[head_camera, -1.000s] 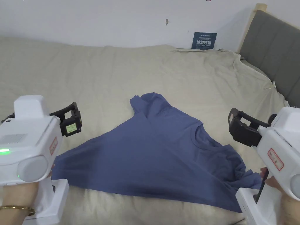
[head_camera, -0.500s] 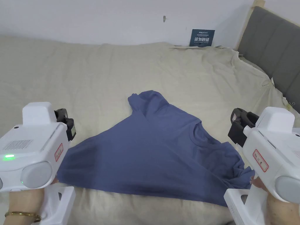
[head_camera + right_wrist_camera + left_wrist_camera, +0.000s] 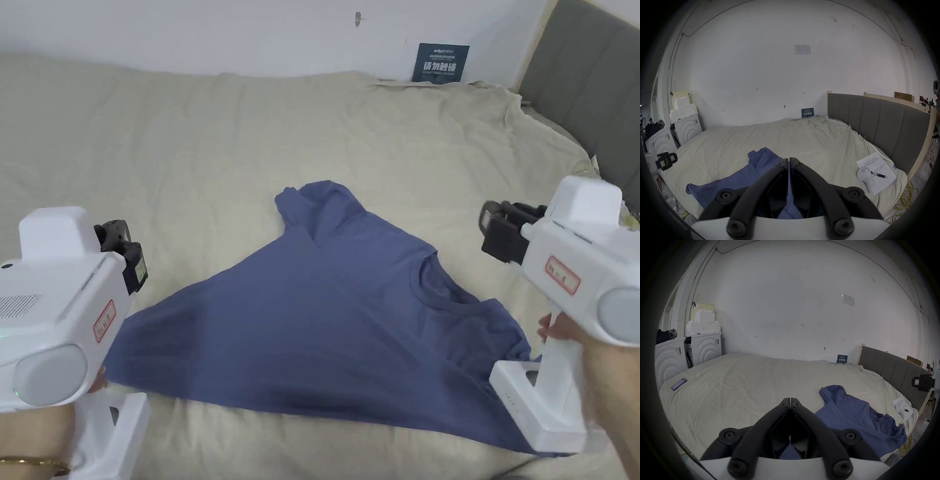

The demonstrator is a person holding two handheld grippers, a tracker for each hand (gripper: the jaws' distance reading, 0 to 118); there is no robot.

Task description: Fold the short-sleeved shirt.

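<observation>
A blue short-sleeved shirt [image 3: 325,312] lies spread on the beige bed sheet [image 3: 219,156], collar toward the right and one sleeve bunched at the far side. My left gripper [image 3: 122,250] hovers above the sheet beside the shirt's left corner. In the left gripper view its jaws [image 3: 790,403] meet at the tips with nothing between them, and the shirt [image 3: 851,415] lies to the right. My right gripper [image 3: 500,228] hangs over the sheet to the right of the collar. Its jaws [image 3: 788,158] are shut and empty above the shirt [image 3: 740,178].
A grey headboard [image 3: 594,81] bounds the bed on the right. A dark sign [image 3: 444,62] leans on the far wall. A sheet of paper [image 3: 875,172] with a pen and a white device lies near the right edge. A phone [image 3: 679,384] rests far left. Yellow cable [image 3: 904,198] lies on the floor.
The right gripper has risen and now sits higher, away from the shirt's right sleeve. The left gripper has drawn back a little. The shirt lies as before.
</observation>
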